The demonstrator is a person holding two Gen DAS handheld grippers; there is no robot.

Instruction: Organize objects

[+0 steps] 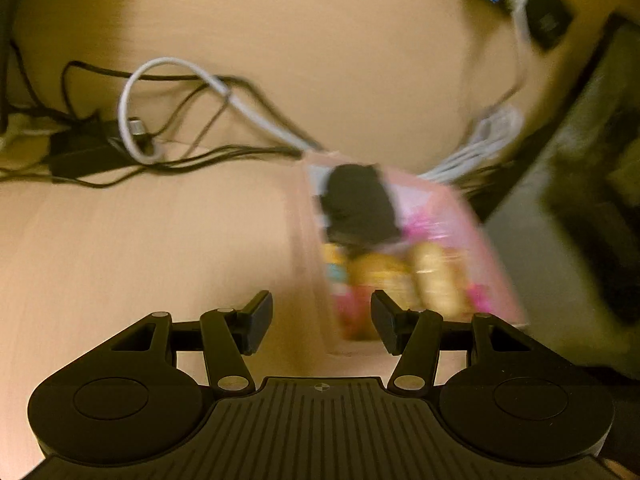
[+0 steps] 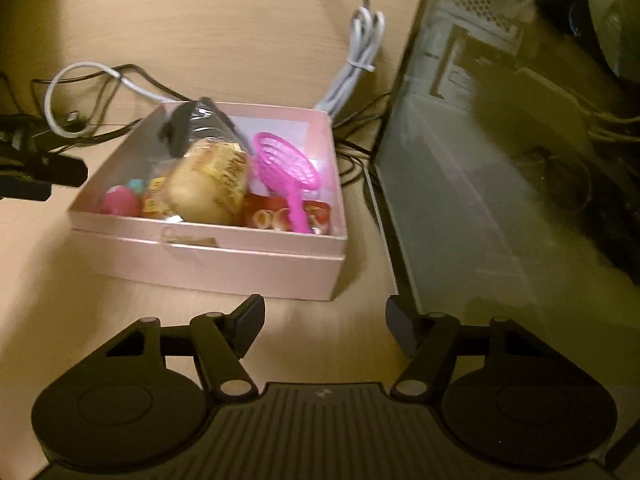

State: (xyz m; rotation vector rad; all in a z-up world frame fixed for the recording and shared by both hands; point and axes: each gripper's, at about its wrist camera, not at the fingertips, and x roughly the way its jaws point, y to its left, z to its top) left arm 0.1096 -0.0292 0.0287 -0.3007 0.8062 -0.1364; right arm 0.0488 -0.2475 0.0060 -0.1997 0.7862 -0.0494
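Tongs both gape wide and empty: your left gripper (image 1: 322,320) hangs over the pink box (image 2: 224,258), your right gripper (image 2: 324,326) just short of it. The box sits on the pale wood desk (image 2: 248,20), holding a pink sieve (image 2: 286,164) and what looks like wrapped bread (image 2: 208,184). Cables (image 1: 176,92) trail behind; a grey computer case (image 2: 480,184) stands beside it.
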